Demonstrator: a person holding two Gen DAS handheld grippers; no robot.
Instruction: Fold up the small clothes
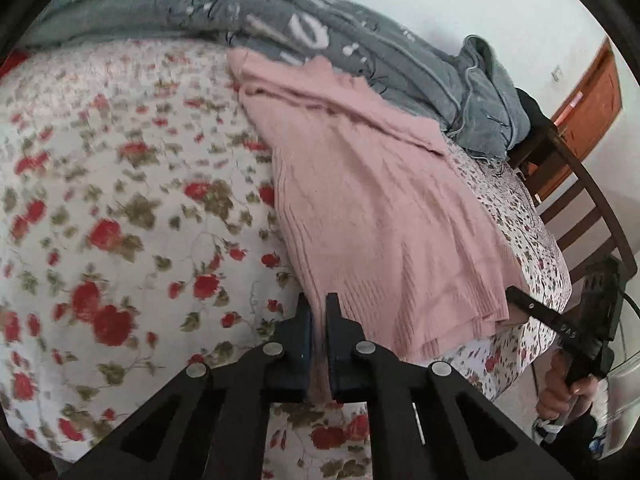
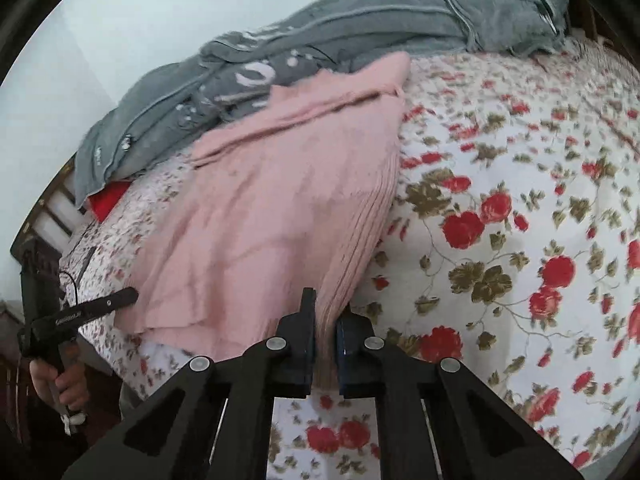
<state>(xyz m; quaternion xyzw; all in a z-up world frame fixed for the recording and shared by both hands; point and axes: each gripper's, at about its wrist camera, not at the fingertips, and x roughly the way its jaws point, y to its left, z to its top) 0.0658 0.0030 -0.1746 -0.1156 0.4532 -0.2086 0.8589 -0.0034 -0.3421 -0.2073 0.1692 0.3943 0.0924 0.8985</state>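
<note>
A pink knit garment (image 1: 372,208) lies spread on the floral bedsheet (image 1: 120,200), its sleeves folded across its far end. My left gripper (image 1: 319,312) is shut on the garment's near hem corner. My right gripper (image 2: 326,312) is shut on the other near hem corner of the same garment (image 2: 272,216). Each gripper shows in the other's view at the opposite corner: the right one in the left wrist view (image 1: 516,300), the left one in the right wrist view (image 2: 128,296).
A grey blanket (image 1: 280,20) is bunched along the far side of the bed, also in the right wrist view (image 2: 320,32). A dark wooden bed frame (image 1: 580,208) and an orange door (image 1: 588,108) stand beyond the bed's end. A red item (image 2: 106,198) peeks from under the blanket.
</note>
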